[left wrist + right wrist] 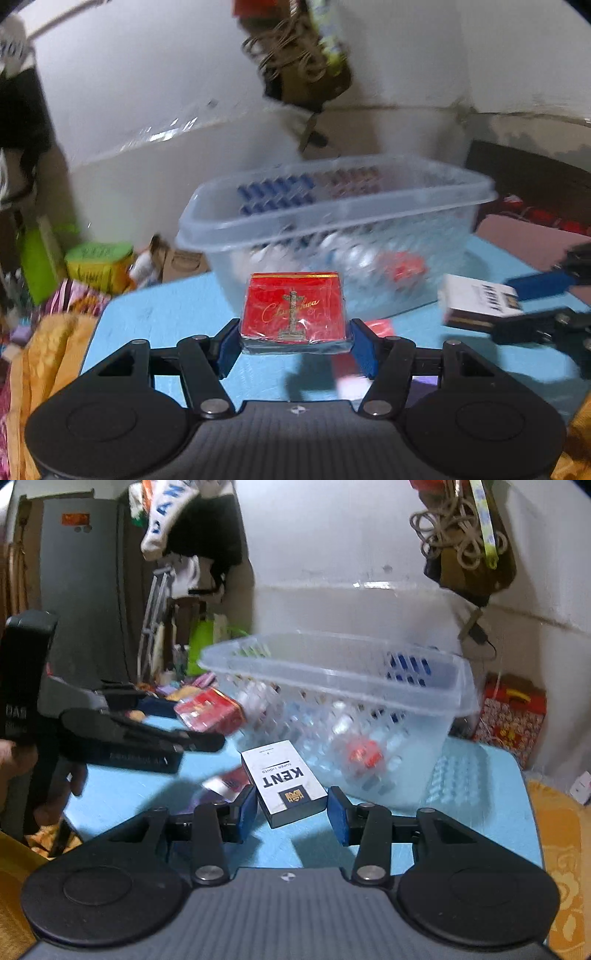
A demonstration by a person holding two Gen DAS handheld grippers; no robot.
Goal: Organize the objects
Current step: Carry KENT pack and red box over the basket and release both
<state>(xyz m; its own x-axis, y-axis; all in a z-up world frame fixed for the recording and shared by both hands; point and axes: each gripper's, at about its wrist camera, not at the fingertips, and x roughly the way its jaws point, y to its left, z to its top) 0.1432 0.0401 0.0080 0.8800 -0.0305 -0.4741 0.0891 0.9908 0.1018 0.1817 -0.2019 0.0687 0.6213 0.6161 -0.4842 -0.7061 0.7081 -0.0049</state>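
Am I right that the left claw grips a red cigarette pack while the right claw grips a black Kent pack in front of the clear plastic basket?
Nearly. The right wrist view shows the Kent cigarette pack in the right claw is white, not black. The rest holds: the left claw grips the red cigarette pack, in front of the clear plastic basket.

Cluttered home room, clothes hanging by a grey wardrobe, patterned bedding, rope-hung bag on wall
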